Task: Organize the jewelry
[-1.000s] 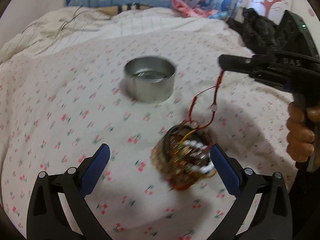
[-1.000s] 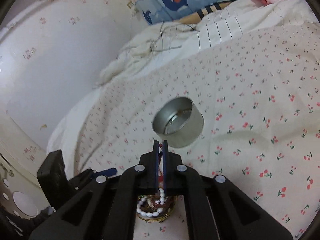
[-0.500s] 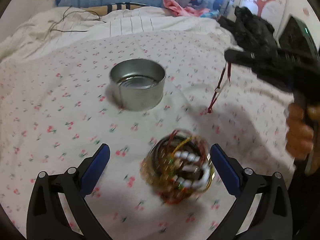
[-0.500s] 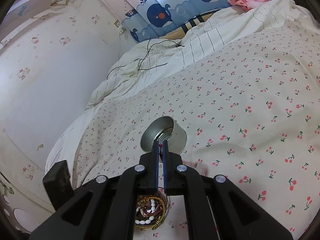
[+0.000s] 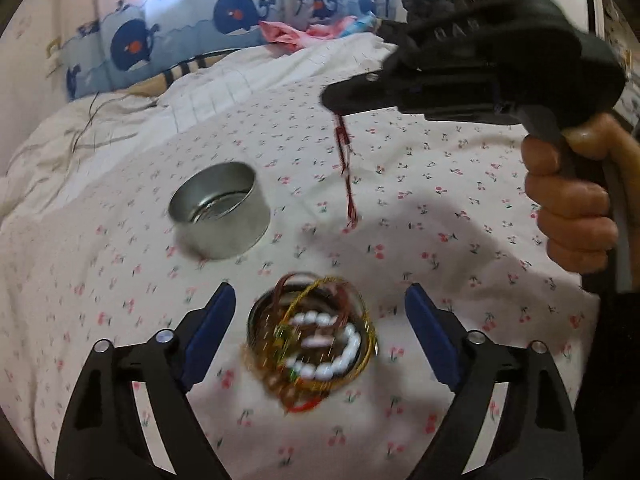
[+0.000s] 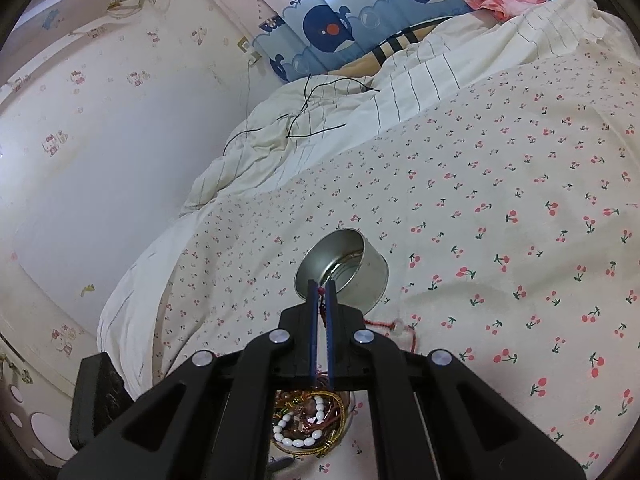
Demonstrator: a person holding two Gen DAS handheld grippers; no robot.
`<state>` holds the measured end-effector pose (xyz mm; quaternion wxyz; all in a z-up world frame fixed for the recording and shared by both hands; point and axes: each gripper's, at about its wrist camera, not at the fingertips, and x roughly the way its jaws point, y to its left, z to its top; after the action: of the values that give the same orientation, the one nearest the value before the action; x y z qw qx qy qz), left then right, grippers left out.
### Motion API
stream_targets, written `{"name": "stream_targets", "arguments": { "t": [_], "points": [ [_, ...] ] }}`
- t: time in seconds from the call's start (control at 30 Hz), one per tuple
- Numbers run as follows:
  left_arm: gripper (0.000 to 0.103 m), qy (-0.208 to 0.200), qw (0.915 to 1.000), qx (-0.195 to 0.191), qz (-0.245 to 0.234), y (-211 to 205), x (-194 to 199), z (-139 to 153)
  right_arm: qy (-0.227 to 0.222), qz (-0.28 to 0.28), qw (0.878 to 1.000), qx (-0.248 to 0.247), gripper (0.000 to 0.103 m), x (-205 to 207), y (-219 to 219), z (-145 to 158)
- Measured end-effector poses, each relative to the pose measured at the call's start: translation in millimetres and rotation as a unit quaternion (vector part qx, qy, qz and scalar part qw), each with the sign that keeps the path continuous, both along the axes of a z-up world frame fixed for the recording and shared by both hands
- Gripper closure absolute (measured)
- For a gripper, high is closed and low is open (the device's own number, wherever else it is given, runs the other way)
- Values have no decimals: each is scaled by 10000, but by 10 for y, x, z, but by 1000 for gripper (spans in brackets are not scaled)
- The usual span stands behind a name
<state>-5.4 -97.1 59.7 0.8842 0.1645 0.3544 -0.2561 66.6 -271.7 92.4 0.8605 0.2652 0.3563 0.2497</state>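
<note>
Right gripper (image 6: 321,292): fingers were clenched on the red cord bracelet (image 5: 346,172), which hung free below the tips, clear of the bedsheet (image 5: 420,184) in the left wrist view.

Change, bracelet: one second earlier the cord was looped and still running down into the jewelry pile; half a second earlier its lower end had come clear. At this moment it dangled straight, wholly separated from the pile.

Left gripper (image 5: 320,320): released, holding nothing. Its jaws had just been closing in part from full width, with the full tin (image 5: 310,340) between the blue pads (image 5: 212,322) but not touched by them.

Full tin: sat on the bedsheet, heaped with white beads, gold chain and brown cords. It was blurred, so finer detail could not be confirmed.

Empty tin (image 5: 220,216): stood upright on the bedsheet, beyond the full tin and apart from it; no jewelry was seen inside. In the right wrist view it lay directly ahead of the closed fingertips.

Change, view: the left wrist view had shifted over the second, so that the full tin came to sit centred between the pads.

Assessment: extraction of one piece judged complete. The next step was probably to carry the bracelet over the empty tin and lower it in.

Risk: the cord was limp and swinging; an end could drape over the rim.
</note>
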Motion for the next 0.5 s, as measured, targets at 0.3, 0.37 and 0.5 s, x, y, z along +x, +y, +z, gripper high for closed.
{"name": "stream_targets", "arguments": {
  "t": [0.3,0.37,0.5],
  "points": [
    [89,862,9957,326,91,-236,386,-264,41,13,9999,142,99,12,-2,-6],
    [93,929,9954,233,61,-219,378,-255,28,34,9998,169,98,11,3,0],
    [102,889,9960,21,126,-95,295,-111,-2,73,9997,216,98,4,15,18]
  ]
}}
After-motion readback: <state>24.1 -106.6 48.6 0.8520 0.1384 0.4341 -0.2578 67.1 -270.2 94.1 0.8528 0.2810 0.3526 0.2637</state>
